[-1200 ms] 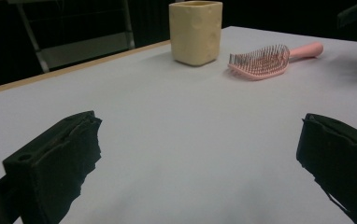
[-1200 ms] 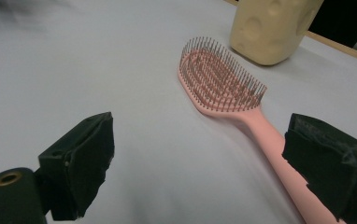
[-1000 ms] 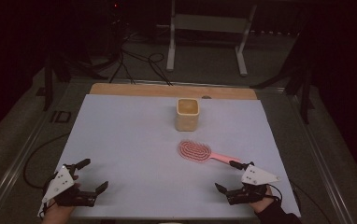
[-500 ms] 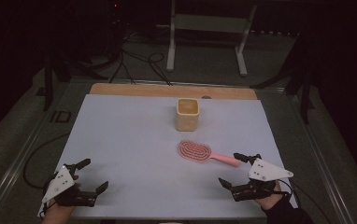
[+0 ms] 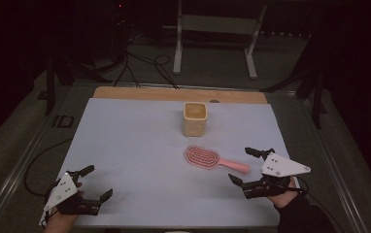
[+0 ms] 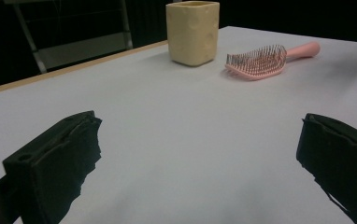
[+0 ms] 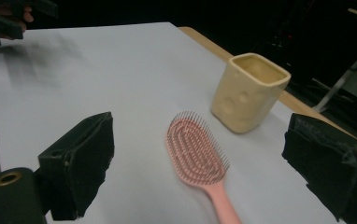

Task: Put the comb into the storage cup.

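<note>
Closing the wide-open right gripper squarely across the pink hairbrush handle should keep it level for the cup, while the left gripper waits wide near-left.

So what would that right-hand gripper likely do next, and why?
Probably ease forward and close on the pink hairbrush handle: the right gripper is open with the handle end just ahead of it, and the brush lies untouched beside the cup.

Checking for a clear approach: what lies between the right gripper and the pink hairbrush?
Nothing: in the high view, bare white table separates the right gripper from the pink hairbrush.
</note>
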{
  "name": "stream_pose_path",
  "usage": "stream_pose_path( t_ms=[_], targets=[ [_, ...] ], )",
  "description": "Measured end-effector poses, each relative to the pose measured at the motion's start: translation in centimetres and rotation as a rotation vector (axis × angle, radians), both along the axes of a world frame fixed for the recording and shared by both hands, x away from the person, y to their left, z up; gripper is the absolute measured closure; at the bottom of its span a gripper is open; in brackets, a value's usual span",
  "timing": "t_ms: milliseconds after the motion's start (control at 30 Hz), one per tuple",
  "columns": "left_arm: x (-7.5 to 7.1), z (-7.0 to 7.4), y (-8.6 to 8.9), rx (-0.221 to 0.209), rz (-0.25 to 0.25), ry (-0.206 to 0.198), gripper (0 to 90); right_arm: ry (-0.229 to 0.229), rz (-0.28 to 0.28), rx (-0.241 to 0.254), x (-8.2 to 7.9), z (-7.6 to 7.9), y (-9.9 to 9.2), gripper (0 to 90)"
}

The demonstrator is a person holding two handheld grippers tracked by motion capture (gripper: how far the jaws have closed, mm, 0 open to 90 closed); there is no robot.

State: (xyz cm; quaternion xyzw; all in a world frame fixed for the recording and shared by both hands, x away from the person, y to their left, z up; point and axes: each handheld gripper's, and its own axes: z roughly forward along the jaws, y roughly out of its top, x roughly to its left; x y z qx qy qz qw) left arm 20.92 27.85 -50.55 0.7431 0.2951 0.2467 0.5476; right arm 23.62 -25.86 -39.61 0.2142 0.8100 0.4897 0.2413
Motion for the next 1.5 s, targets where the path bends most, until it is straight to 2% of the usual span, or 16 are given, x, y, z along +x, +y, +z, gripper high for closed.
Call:
stream_pose_path(
  t_ms=[133,267,400,667,900,1067,1500],
  targets=[
    [0.0,0.0,0.0,0.0,0.0,0.001,0.0,-0.024,-0.01,-0.016,0.6,0.8,0.0,8.8],
    [0.0,0.0,0.0,-0.002,-0.001,0.0,0.0,-0.027,-0.024,-0.026,1.4,1.4,0.1,8.8],
    [0.0,0.0,0.0,-0.001,-0.002,-0.002,0.0,-0.009,-0.051,-0.022,2.3,1.6,0.1,8.7],
    [0.0,0.0,0.0,-0.004,-0.002,0.001,0.0,0.02,-0.058,-0.033,4.0,1.3,0.0,8.1],
    [0.0,0.0,0.0,0.0,-0.004,0.0,0.0,0.035,-0.075,-0.033,5.3,0.7,-0.2,8.2],
    [0.0,-0.1,0.0,0.004,-0.008,0.008,0.0,0.064,-0.079,-0.024,6.3,0.0,-0.4,8.2],
    [0.0,0.0,0.0,0.004,-0.009,0.003,0.0,0.137,-0.101,-0.024,8.4,-3.4,-1.1,8.2]
  ],
)
